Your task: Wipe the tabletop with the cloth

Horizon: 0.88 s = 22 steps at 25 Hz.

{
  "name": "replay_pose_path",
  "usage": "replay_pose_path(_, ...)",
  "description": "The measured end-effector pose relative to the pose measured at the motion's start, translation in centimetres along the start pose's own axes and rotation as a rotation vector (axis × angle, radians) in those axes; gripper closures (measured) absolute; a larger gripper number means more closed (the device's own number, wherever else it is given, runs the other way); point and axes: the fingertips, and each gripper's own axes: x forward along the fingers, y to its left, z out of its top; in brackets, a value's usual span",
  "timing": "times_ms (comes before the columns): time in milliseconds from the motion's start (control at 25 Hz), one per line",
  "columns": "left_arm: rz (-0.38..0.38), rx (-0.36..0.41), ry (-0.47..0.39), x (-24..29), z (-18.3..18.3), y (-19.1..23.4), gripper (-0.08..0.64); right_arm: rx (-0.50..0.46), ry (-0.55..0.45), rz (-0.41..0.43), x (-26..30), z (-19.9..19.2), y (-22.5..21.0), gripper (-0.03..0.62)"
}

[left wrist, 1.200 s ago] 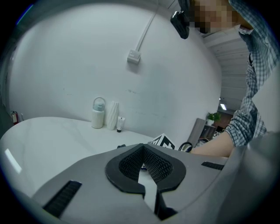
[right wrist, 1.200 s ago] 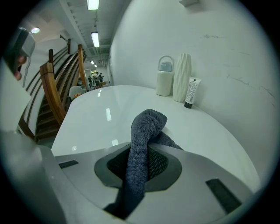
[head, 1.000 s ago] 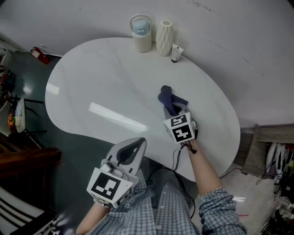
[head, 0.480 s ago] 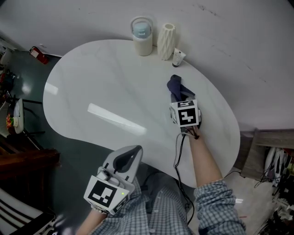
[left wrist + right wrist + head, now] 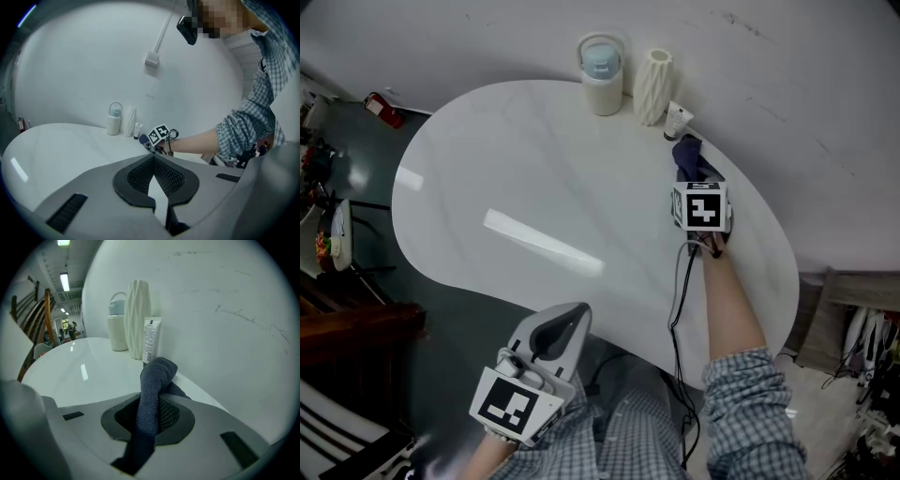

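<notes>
The right gripper [image 5: 690, 176] is pinching a dark blue cloth [image 5: 685, 155] against the white desk [image 5: 534, 169] near a tube [image 5: 677, 119], ready for wiping. The left gripper [image 5: 570, 317] is idling, fingers [image 5: 180, 180] together.

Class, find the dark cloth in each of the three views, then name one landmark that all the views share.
Head view: cloth at the table's far right, in the right claw.
Left gripper view: cloth small, centre, left of that claw.
Right gripper view: cloth centre, between the jaws.
Shared landmark: ribbed white vase.
</notes>
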Motion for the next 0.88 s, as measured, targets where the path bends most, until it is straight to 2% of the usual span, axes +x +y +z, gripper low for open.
replay_pose_path(160,-0.003,-0.024,0.009,-0.2,-0.1,0.7,0.555,0.027,0.016,-0.071,-0.2,-0.3,-3.0,0.54)
replay_pose_path(360,-0.048,-0.015,0.02,0.7,0.0,0.1,0.555,0.109,0.034,-0.169,-2.5,-3.3,-8.2,0.54)
replay_pose_path(640,-0.175,0.051,0.043,2.8,0.4,-3.6,0.555,0.259,0.078,-0.324,-8.9,-10.6,-15.6,0.54)
replay_pose_path(880,-0.279,0.087,0.061,3.7,0.0,-6.9,0.555,0.373,0.108,-0.445,-15.1,-17.5,-19.7,0.54)
